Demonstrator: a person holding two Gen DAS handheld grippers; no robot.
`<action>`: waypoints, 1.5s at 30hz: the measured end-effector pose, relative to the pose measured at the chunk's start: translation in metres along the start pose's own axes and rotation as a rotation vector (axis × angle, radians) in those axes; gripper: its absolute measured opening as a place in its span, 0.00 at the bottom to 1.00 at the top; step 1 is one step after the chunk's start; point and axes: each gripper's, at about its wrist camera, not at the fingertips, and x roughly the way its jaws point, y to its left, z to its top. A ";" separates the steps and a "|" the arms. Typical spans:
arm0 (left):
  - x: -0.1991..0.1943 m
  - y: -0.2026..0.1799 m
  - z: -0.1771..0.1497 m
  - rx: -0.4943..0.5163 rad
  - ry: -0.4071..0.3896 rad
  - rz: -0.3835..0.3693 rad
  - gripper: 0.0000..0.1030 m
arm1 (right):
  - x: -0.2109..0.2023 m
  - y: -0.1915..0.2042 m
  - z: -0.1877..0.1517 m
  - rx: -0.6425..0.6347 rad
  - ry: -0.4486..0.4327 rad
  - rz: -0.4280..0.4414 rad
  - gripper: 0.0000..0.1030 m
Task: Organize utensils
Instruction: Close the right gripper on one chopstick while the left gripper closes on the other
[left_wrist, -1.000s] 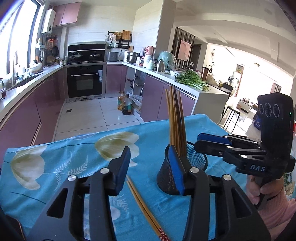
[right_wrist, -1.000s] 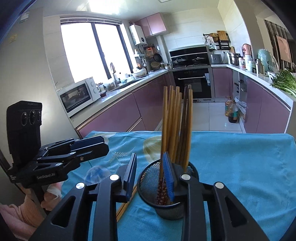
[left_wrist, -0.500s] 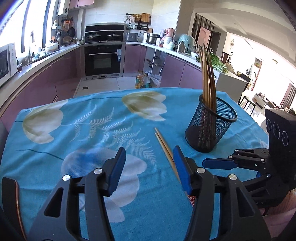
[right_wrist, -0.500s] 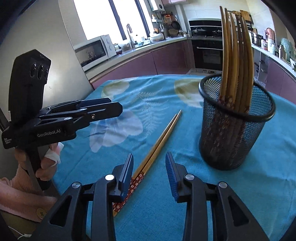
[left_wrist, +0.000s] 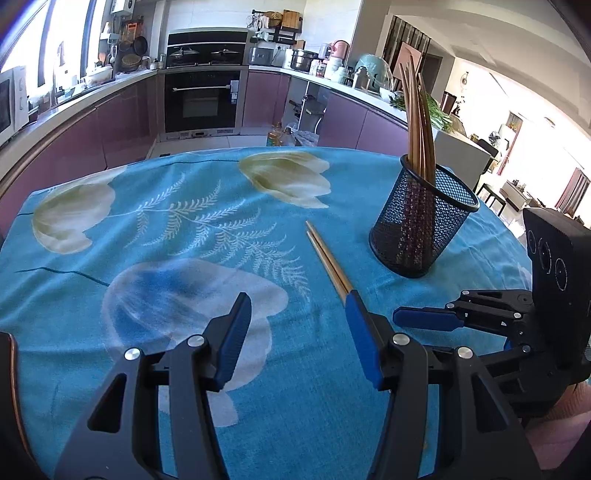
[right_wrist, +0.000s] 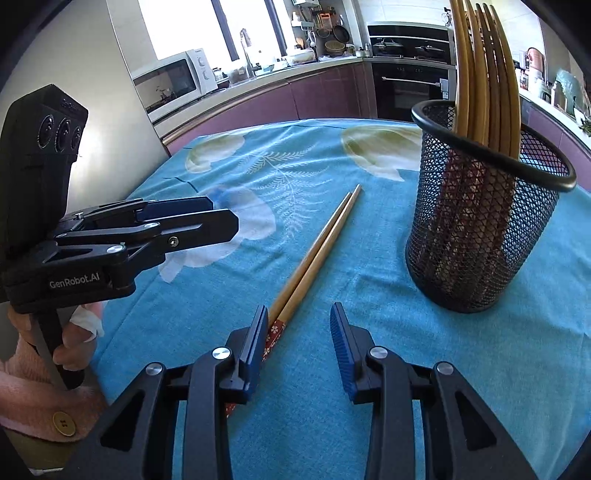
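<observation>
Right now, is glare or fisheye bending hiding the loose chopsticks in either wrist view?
Left wrist view: window and doorway glare stays at the edges; chopsticks sharp, near ends hidden by a pad. Right wrist view: window blown out, mesh holder bowed by the fisheye, chopsticks clear.

i see chopstick pair (left_wrist: 328, 258) flat on tabletop (left_wrist: 184, 229), mesh holder (left_wrist: 421, 225) just right of it, more chopsticks (left_wrist: 417, 122) upright inside.

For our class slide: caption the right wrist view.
Open right gripper above paired chopsticks on blue cloth, mesh holder beside.
</observation>
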 end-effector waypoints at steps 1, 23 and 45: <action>0.001 0.000 0.000 0.000 0.002 -0.002 0.51 | 0.000 -0.001 0.000 0.001 0.000 -0.001 0.33; 0.038 -0.024 -0.001 0.074 0.101 -0.023 0.51 | -0.006 -0.017 -0.003 0.036 0.018 -0.031 0.31; 0.055 -0.028 0.000 0.106 0.169 0.020 0.23 | 0.006 -0.022 0.012 0.031 0.011 -0.063 0.25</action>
